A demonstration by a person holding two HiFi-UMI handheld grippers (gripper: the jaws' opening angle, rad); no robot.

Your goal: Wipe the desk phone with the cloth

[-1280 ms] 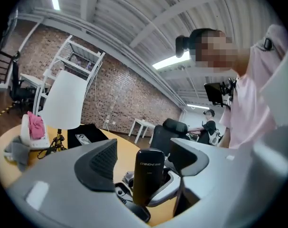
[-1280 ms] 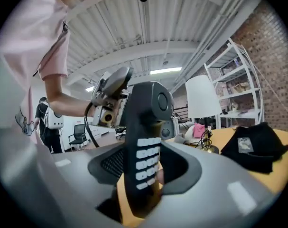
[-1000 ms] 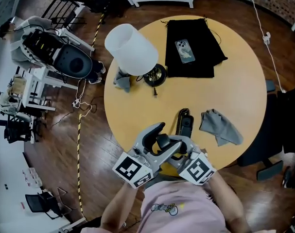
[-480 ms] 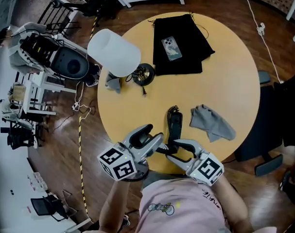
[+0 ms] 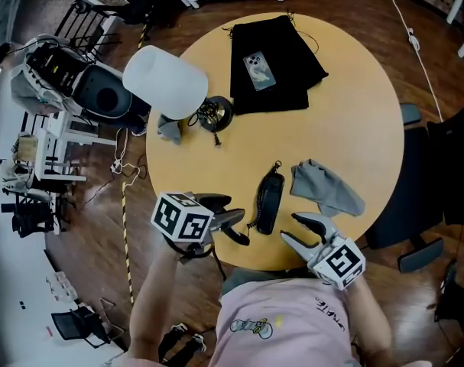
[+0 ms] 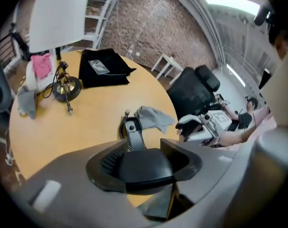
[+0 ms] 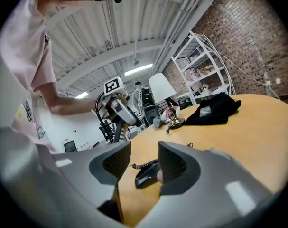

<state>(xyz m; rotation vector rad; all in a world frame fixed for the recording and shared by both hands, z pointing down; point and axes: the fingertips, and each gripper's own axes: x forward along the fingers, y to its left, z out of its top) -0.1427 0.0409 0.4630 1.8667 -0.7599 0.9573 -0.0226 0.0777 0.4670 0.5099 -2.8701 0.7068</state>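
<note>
A black phone handset (image 5: 268,197) with a coiled cord lies on the round wooden table (image 5: 354,113). A crumpled grey cloth (image 5: 326,189) rests just right of it. My left gripper (image 5: 238,229) tilts down at the handset's near end; its jaws have just been closing, and in the left gripper view the dark rounded end (image 6: 144,167) fills the gap between the pads. My right gripper (image 5: 291,228) hovers near the front edge, below the cloth. Its jaws have just closed a little but stay open and hold nothing, with the handset (image 7: 146,172) lying beyond them.
A white-shaded lamp (image 5: 167,82) with a brass base (image 5: 215,113) stands at the table's left. A black fabric bag (image 5: 276,67) carrying a smartphone (image 5: 257,69) lies at the far side. A dark office chair (image 5: 430,174) stands to the right, and equipment clutters the floor on the left.
The two grippers, close together a second ago, have separated. The left one swung left and tipped down onto the handset's near end; the right one moved right, toward the cloth.
</note>
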